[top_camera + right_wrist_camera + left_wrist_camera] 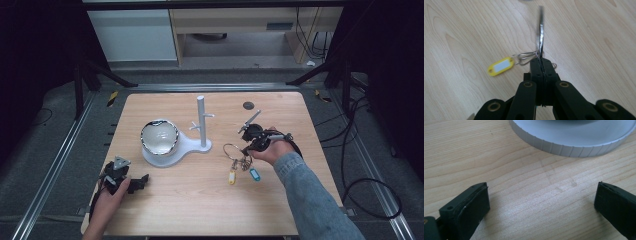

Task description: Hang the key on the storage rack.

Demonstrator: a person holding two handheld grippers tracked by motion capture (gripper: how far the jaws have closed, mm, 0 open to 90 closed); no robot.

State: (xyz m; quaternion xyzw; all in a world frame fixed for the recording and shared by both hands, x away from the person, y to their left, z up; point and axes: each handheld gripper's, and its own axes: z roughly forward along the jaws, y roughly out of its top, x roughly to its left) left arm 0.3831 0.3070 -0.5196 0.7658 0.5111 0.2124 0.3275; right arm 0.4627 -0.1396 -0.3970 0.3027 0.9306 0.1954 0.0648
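Note:
A bunch of keyrings hangs from my right gripper (245, 150), whose jaws are shut on the large wire ring (230, 148). A yellow tag (231, 177) and a blue tag (255, 174) dangle below it, just above the table. In the right gripper view the pressed-together jaws of the right gripper (541, 61) pinch the thin metal ring (540, 37), and the yellow tag (500, 66) hangs to the left. My left gripper (139, 182) rests at the front left of the table. Seen through the left gripper view, the left gripper (541, 195) is open over bare wood.
A white stand with a pegged post (201, 120) rises from a rounded base (192, 146) in the middle of the table. A shiny bowl (159, 136) sits on that base. The base rim (574, 145) lies just ahead of the left jaws. A dark disc (248, 105) lies near the far edge.

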